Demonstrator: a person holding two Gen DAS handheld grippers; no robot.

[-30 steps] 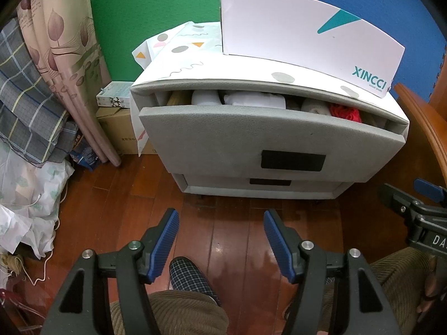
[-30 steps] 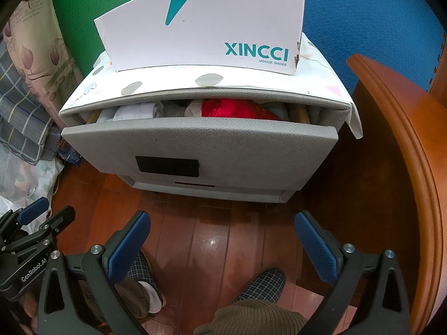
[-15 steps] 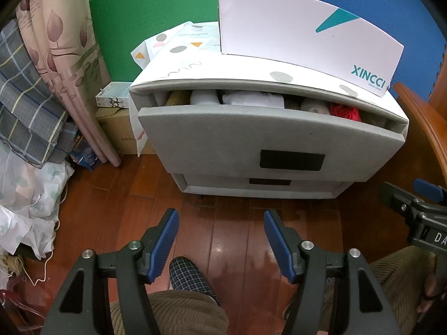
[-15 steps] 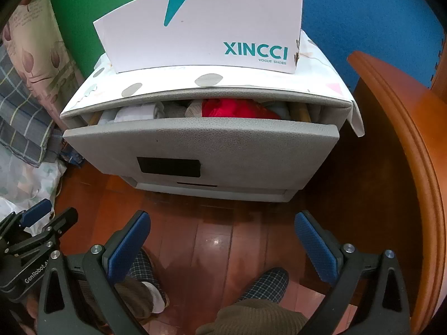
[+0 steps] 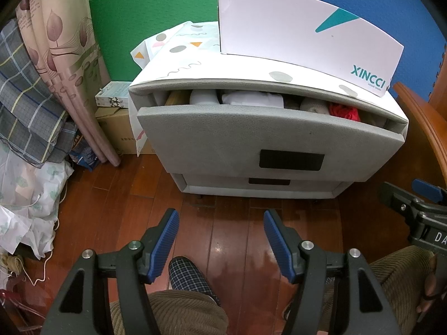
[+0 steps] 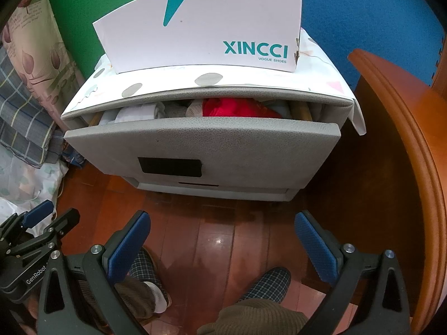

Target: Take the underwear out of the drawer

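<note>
Left gripper (image 5: pixel 218 224) spread wide, gripping nothing, poised over wooden floor (image 5: pixel 229 212) at 6 o'clock. Right gripper (image 6: pixel 222 227) likewise agape and empty. Top drawer (image 6: pixel 201 142) pulled partly out at 12 o'clock, stuffed with underwear: red piece (image 6: pixel 240 109) toward 1 o'clock, white pieces (image 5: pixel 251 99) left of it. Shoebox (image 6: pixel 206 30) atop cabinet.

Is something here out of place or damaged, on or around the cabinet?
The shoebox has a torn lower right corner. The paper sheet under it overhangs the cabinet top, with one corner drooping at the right side. The top drawer stands partly open, packed full with clothes.
</note>
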